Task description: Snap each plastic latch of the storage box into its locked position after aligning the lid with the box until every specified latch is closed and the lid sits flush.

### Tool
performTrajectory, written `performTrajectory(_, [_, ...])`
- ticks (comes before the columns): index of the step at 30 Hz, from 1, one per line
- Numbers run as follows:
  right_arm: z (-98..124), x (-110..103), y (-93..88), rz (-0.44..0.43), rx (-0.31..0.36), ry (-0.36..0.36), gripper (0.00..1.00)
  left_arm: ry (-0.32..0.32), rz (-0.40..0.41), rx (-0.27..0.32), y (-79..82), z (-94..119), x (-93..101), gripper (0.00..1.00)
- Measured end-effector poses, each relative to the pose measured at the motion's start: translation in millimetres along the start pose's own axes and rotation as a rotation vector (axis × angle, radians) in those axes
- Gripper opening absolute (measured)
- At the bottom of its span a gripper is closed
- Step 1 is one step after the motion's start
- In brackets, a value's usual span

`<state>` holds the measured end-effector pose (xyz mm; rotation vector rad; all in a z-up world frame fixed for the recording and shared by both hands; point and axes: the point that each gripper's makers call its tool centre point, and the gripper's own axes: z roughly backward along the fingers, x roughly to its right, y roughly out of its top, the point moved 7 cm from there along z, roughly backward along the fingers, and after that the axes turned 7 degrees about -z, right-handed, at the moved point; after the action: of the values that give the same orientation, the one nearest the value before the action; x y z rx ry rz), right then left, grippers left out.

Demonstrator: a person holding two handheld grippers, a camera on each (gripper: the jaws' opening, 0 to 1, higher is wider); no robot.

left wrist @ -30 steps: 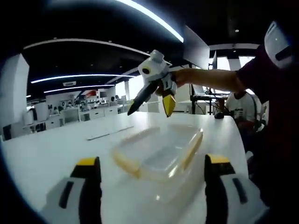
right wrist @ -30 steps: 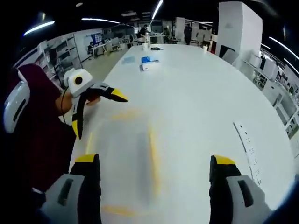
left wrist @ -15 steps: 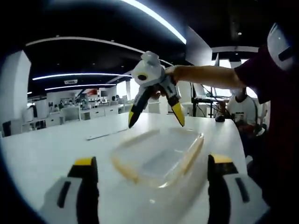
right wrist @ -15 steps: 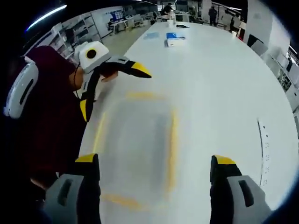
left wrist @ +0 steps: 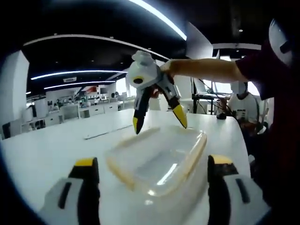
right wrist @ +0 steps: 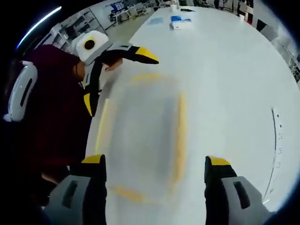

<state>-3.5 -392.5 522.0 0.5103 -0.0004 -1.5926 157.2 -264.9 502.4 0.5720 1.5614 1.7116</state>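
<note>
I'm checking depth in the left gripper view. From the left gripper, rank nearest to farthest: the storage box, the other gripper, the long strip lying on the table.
1. Storage box: on the table just ahead of the left gripper.
2. Right gripper: hanging open above the box's far end.
3. Long strip: flat on the table, beyond, to the left.

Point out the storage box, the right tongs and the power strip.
storage box [left wrist: 157, 161]: left gripper view, middle of its clear lid.
right tongs [left wrist: 159, 123]: left gripper view, midway between the two yellow tips.
power strip [right wrist: 275, 154]: right gripper view, middle of the white strip.
</note>
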Motion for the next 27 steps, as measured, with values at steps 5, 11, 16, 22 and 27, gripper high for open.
performTrajectory(5, [-3.8,3.8,2.6,-0.005,-0.014,0.014,0.83,0.0,0.001,-0.007,0.1,0.9,-0.1,0.96])
performTrajectory(11, [-10.7,6.3,0.2,-0.024,-0.038,0.059,0.81,-0.001,-0.004,-0.022,-2.7,1.3,0.9,0.95])
performTrajectory(16, [-14.1,0.0,-1.5,-0.045,-0.038,0.103,0.76,-0.004,-0.003,-0.03,-5.2,1.2,1.5,0.94])
performTrajectory(22, [-18.3,-7.1,-3.2,-0.058,-0.046,0.146,0.72,-0.017,0.0,-0.028,-6.9,-0.6,5.1,0.94])
performTrajectory(27, [-18.9,-2.9,-3.3,-0.063,-0.053,0.155,0.73,-0.038,0.008,-0.012,-6.5,-1.2,9.2,0.95])
